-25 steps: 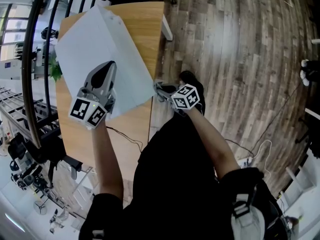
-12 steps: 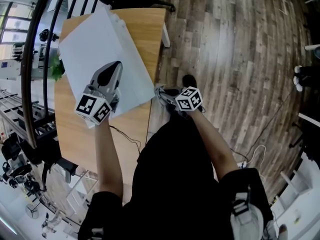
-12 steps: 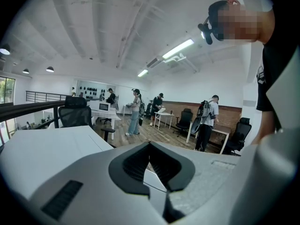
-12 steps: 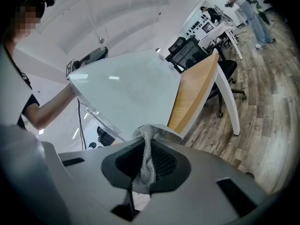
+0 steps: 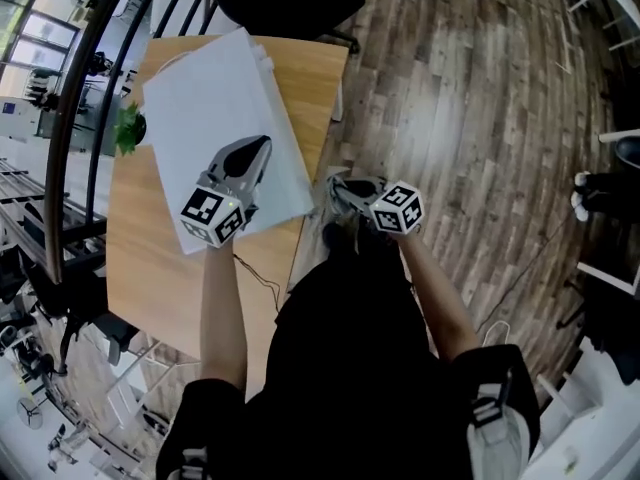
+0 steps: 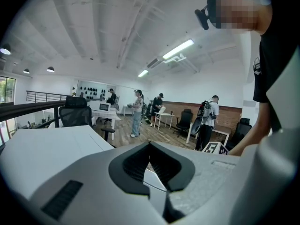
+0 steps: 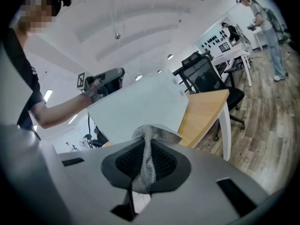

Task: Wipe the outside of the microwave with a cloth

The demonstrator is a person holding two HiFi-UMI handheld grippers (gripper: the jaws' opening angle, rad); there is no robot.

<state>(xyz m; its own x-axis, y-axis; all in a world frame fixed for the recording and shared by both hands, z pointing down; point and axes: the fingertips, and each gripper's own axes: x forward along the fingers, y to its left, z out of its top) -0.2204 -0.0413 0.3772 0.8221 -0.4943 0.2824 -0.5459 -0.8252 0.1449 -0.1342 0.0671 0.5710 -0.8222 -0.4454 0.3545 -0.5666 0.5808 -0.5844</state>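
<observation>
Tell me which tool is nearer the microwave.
Left. The left tool lies over the top of the microwave; the right tool, shut on the cloth, hangs just off its near corner, past the table edge.

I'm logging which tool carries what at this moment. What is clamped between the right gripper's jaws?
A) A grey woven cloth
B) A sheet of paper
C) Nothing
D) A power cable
A: the right gripper view shows the right gripper with its jaws shut on a grey cloth, which bunches out past the jaw tips, short of the white microwave.
</observation>
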